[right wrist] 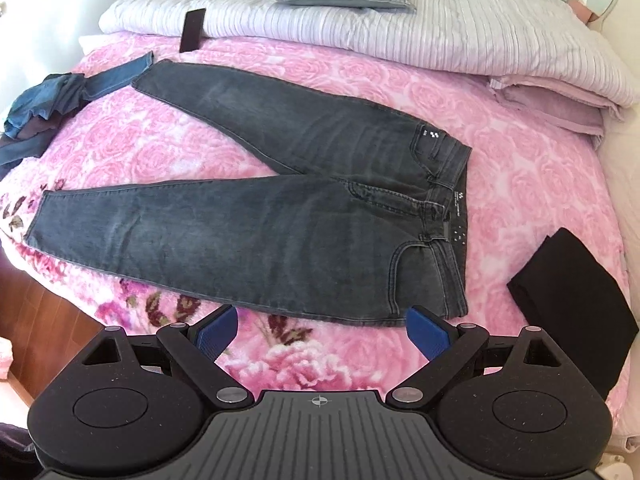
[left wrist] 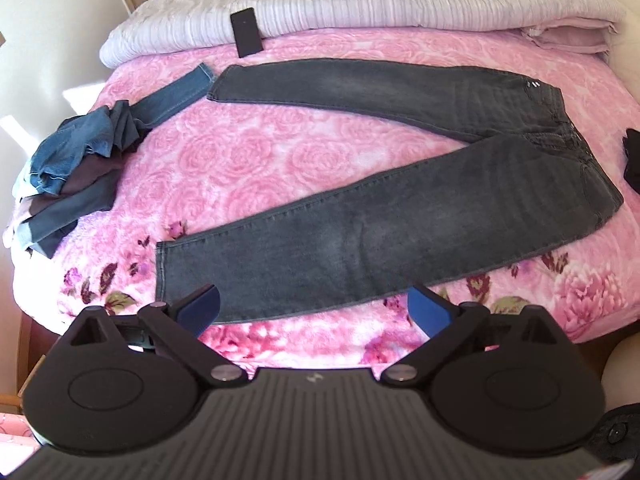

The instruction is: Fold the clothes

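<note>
While the grey jeans (right wrist: 256, 216) lie flat and unfolded on the pink bed (right wrist: 520, 168), legs spread in a V and waistband toward the folded black cloth (right wrist: 572, 300), both tools hover off the bed's near edge with nothing between their pads. The left tool (left wrist: 314, 310) stands wide just short of the jeans' near leg, by its hem; the right tool (right wrist: 322, 330) stands equally wide just short of the jeans' hip and waistband corner. A heap of blue clothes (left wrist: 76, 160) sits beyond the jeans' hems, one blue leg (left wrist: 176, 92) almost touching the far hem, and a dark phone-like slab (left wrist: 247, 32) leans on the quilt (left wrist: 400, 4) past that hem. My judgement is that the risks lie in the cloth. Denim is stiff and heavy, so a pinch that takes only the top layer would let the under layer sag and skew the fold. The plush blanket could be nipped along with the hem and dragged up. If the near leg is swung over the far one, unequal lift at hem and hip would leave the seams crossed, and a wide sweep could catch the blue leg.
</note>
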